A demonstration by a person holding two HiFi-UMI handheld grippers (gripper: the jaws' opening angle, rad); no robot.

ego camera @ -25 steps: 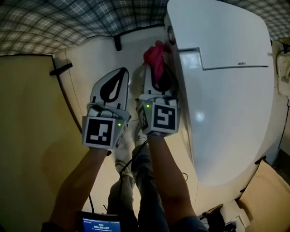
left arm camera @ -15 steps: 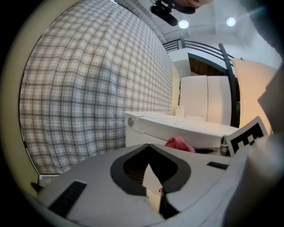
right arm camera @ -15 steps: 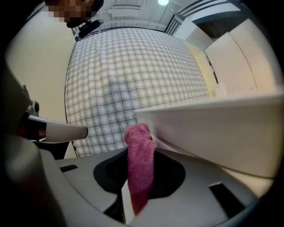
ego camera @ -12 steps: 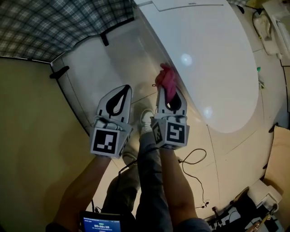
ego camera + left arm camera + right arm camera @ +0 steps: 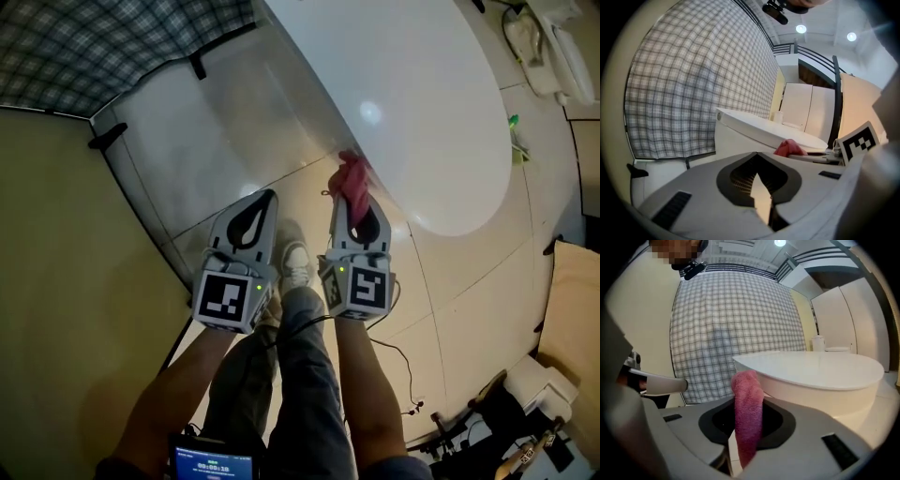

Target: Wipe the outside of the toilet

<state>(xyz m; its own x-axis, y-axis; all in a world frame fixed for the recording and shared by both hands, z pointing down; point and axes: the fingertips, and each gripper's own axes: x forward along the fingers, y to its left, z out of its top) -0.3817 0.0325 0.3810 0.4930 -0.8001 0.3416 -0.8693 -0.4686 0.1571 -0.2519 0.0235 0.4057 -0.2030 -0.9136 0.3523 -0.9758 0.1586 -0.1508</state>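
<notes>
Fingers of the right gripper clenched on a pink cloth, its bunched tip seemingly touching the front edge of the toilet. Left gripper pinched shut on nothing, just beside, clear of the toilet. Risk of losing the cloth through a hard drag, with only a narrow strip pinched; also of scraping bare jaw tips on the toilet by pressing too close.

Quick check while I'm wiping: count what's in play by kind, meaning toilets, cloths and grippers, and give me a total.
Toilets: 1, the toilet.
Cloths: 1, the pink cloth, at the toilet's edge.
Grippers: 2, the left gripper with fingers together on nothing, the right gripper shut on the pink cloth.
Total: 4.
</notes>
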